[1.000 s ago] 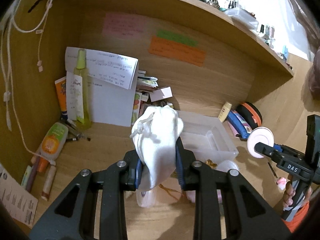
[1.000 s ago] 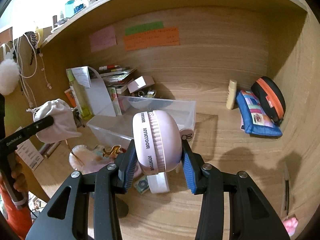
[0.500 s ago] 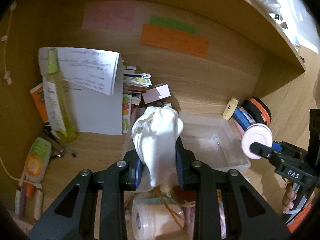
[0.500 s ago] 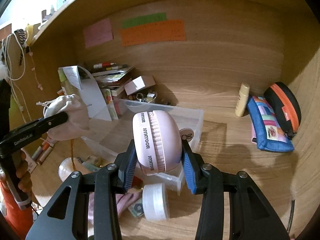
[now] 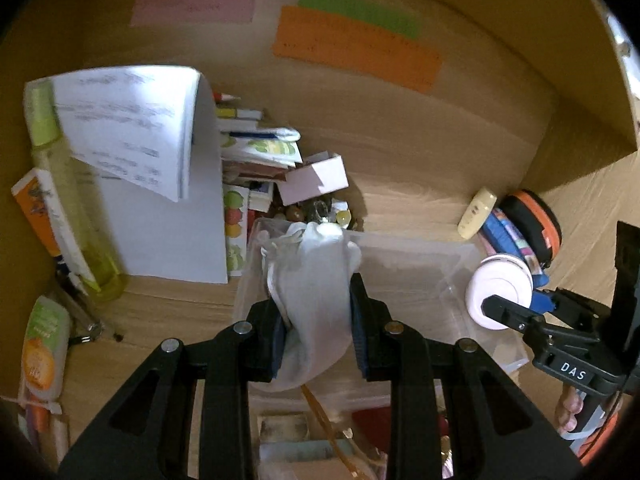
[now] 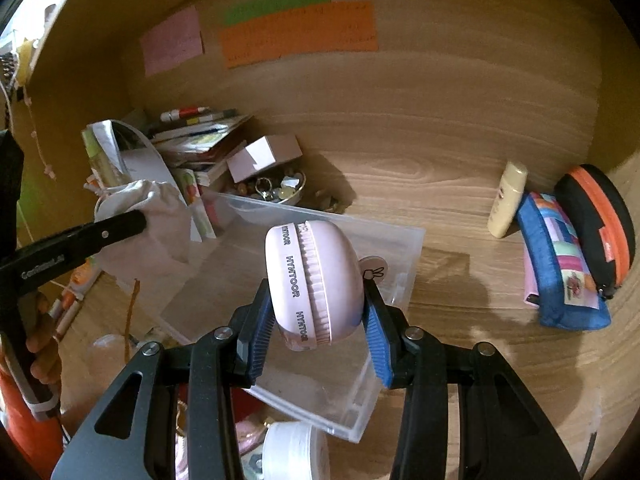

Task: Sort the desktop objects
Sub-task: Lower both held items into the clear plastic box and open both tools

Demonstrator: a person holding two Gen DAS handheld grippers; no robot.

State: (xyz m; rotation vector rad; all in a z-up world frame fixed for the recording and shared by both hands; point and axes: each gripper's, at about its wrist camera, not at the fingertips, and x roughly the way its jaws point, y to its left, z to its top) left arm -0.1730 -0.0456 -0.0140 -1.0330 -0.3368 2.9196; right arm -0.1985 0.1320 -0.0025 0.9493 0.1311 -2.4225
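The left gripper (image 5: 318,322) is clamped on one white drawstring pouch (image 5: 314,280), its two blue-padded fingers (image 5: 358,320) pressed into the cloth on either side; the pouch hangs above the near left part of one clear plastic bin (image 5: 460,272), and a thin orange cord (image 5: 316,404) trails down from it. The right gripper (image 6: 318,312) is closed around one pink round case (image 6: 316,280) printed with "HYNTOOR", gripped across its flat faces with the ribbed seam facing the camera; the case is held over the clear plastic bin (image 6: 404,248), which looks empty inside as far as the views show. From the left wrist view the same case (image 5: 500,290) appears at the right edge of the bin, and from the right wrist view the pouch (image 6: 156,216) appears at its left edge.

On the back panel hang three paper notes: one pink (image 6: 172,44), one green (image 6: 278,2), one orange (image 6: 300,34). Behind the bin stands one small pink box (image 6: 264,156) beside one dish of beads and trinkets (image 6: 272,192); a stack of books (image 5: 256,148) lies to its left. At the right lie one cream tube (image 6: 506,200), one blue patchwork pouch (image 6: 560,268) and one black case with an orange zip (image 6: 600,224), the three close together. At the left stands one tall yellow-green bottle (image 5: 68,216) against a folded white sheet (image 5: 132,128); one white roll (image 6: 292,452) lies in front of the bin.
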